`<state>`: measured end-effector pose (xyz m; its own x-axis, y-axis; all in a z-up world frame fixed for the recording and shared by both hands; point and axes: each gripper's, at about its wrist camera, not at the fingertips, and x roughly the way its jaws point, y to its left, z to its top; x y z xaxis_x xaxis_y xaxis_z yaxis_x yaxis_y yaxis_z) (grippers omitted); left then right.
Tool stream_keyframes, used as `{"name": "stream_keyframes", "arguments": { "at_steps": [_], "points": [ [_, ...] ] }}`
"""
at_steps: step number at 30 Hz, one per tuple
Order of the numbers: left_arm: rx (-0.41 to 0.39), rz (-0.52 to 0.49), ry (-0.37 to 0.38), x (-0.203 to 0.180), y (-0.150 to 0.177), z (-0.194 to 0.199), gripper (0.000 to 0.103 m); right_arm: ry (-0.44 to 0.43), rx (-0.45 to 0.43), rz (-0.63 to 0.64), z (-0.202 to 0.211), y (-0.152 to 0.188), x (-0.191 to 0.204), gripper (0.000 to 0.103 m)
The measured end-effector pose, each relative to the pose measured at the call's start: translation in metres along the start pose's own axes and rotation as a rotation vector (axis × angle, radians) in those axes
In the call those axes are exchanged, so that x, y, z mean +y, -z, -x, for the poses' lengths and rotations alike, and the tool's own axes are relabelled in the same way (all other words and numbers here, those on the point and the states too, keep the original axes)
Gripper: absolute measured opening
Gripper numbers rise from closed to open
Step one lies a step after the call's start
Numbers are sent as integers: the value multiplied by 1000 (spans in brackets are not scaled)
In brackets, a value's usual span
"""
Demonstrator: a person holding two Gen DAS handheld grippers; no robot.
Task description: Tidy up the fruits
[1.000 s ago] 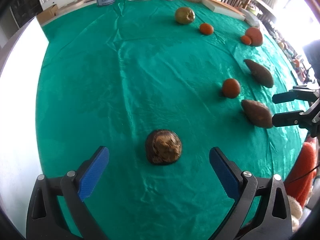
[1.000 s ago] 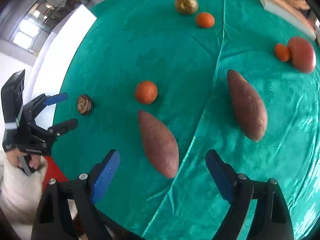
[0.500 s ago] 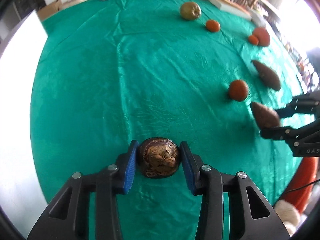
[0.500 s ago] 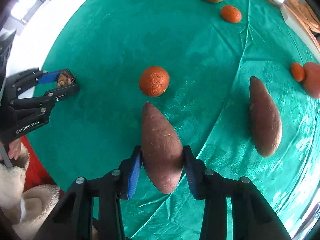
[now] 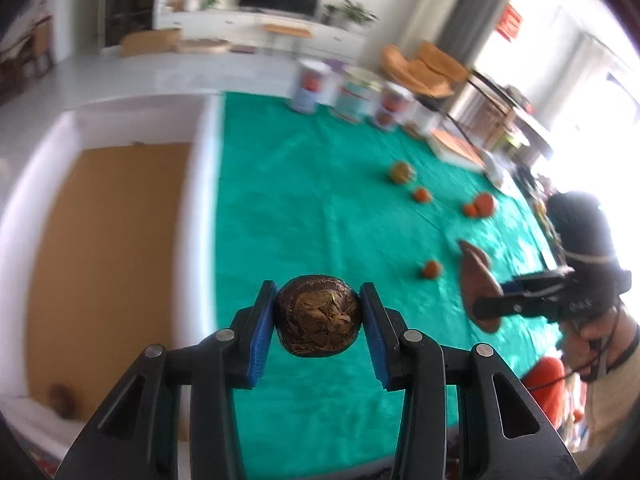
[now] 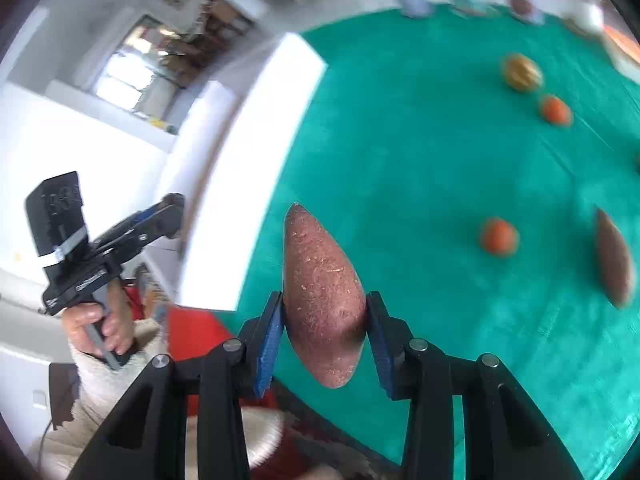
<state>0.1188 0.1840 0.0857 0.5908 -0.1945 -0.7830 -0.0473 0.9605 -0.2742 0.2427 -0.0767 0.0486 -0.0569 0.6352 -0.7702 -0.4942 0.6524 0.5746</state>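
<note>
I read the green tablecloth (image 5: 320,208) as my landmark. Above its near edge my right gripper (image 6: 325,332) is clamped on the sweet potato (image 6: 322,292), pads across its thick lower half. It looks heavy, stiff and rough-skinned, so that grip should hold, though the long tip may swing. My left gripper (image 5: 318,316) is clamped on the round brown fruit (image 5: 318,316), lifted over the cloth's left side beside the cardboard box (image 5: 104,248). I judge it light, brittle-shelled; gentle squeeze across its middle.
</note>
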Motion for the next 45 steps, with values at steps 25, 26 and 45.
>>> {"name": "stream_keyframes", "arguments": {
  "at_steps": [25, 26, 45],
  "points": [
    [86, 235, -342, 139, 55, -20, 66, 108, -71, 290, -186, -82, 195, 46],
    [56, 218, -345, 132, 53, -13, 67, 91, -96, 290, -173, -80, 194, 46],
    [-79, -334, -572, -25, 72, -67, 95, 613, -454, 97, 5, 163, -66, 85]
  ]
}}
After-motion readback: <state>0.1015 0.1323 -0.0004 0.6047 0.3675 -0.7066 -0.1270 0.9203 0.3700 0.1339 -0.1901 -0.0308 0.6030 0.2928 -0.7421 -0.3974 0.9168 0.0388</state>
